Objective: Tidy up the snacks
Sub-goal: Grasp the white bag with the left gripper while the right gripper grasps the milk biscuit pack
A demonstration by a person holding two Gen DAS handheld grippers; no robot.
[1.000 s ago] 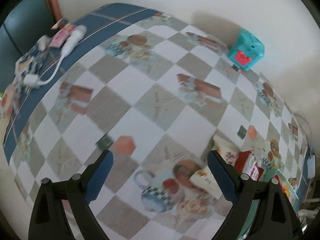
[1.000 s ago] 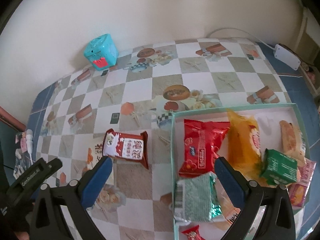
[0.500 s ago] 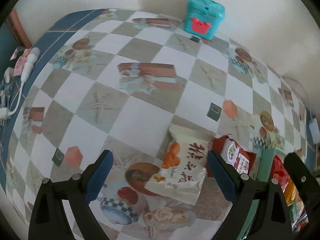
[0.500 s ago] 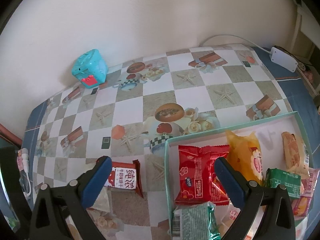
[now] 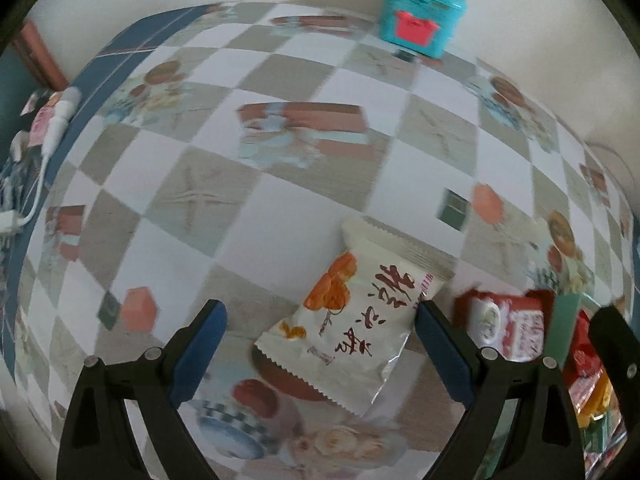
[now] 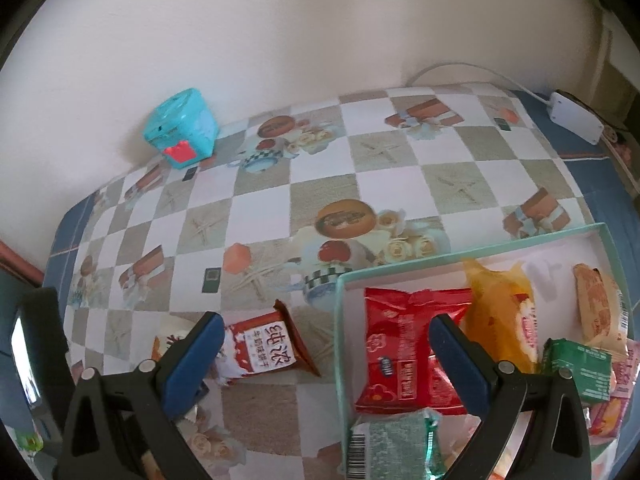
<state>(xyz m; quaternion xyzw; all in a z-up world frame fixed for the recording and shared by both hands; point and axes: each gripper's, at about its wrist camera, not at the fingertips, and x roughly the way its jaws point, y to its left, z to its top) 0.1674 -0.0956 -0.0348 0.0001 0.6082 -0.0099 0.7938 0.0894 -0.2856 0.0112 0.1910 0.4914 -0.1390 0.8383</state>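
Swinging closer over the last second, the left gripper [image 5: 318, 322] now has the white snack packet [image 5: 350, 322] lying between its blue fingers [image 5: 202, 340], where a second ago only bare checkered cloth showed. That packet lies flat on the tablecloth [image 5: 288, 200], its right edge just beside the right finger, though whether they touch I cannot tell. Just to its right sits a red-and-white packet [image 6: 266, 346], and past that the teal-rimmed tray [image 6: 460, 256] with its load: a red bag [image 6: 404, 356], a yellow bag [image 6: 500, 324], a green packet [image 6: 582, 370], a tan biscuit wrapper [image 6: 598, 308] and a green mesh-patterned pack [image 6: 386, 444] at the near edge.

Against the wall stands a turquoise tin [image 6: 180, 128] with a red label. A white adapter [image 6: 576, 116] with its cable lies at the far right corner, and a white cord [image 5: 38, 184] trails off the left edge.

Both claws are spread wide and hold nothing. The right gripper [image 6: 324, 354] hovers over the tray's left rim, one finger above the red-and-white packet, the other over the red bag
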